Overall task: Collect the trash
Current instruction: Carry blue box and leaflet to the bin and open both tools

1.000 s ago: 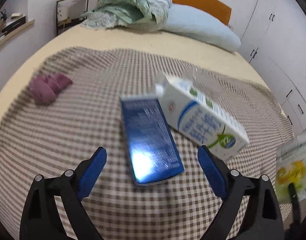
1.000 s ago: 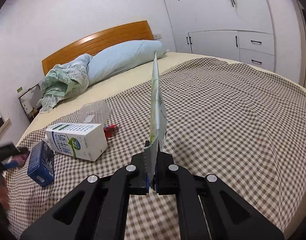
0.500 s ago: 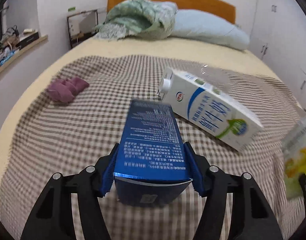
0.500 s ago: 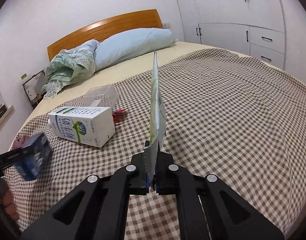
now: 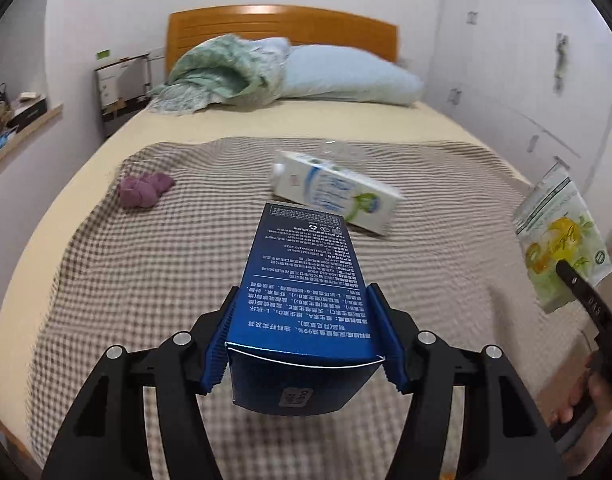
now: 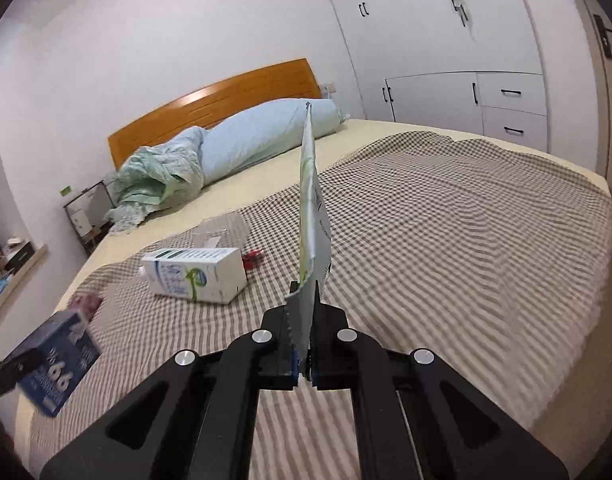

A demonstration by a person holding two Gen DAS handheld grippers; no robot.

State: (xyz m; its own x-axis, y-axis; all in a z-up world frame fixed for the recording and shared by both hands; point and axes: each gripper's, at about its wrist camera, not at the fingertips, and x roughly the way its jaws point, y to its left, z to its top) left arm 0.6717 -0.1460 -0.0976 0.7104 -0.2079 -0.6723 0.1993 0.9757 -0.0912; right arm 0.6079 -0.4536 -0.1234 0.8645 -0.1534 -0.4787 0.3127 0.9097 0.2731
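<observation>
- The blue carton (image 5: 306,292) sits in the lower centre of the left wrist view, clamped between the blue pads (image 5: 380,332) of the left gripper (image 5: 306,340), whose jaws have just closed in on its two sides; its printed face points up and away over the bed.
- In the right wrist view the same carton shows at the lower left edge, lifted clear of the bedspread.
- The right gripper (image 6: 304,364) is clenched on the bottom edge of a flat snack pouch (image 6: 312,216), which stands edge-on up the middle of that frame; in the left wrist view the pouch appears face-on at the right edge, yellow and green.
- A white milk carton (image 5: 334,196) lies on its side on the checked bedspread (image 5: 146,280), just beyond the blue carton's far end in the frame.
- Behind it lies a clear plastic container (image 6: 222,228), and a small red scrap (image 6: 252,258) just beside the milk carton's end.
- A purple cloth bundle (image 5: 144,188) rests in the left middle of the frame, well apart from the milk carton.
- A pale blue pillow (image 5: 346,80) and a crumpled green blanket (image 5: 222,76) lie against the wooden headboard (image 5: 282,26) at the top.
</observation>
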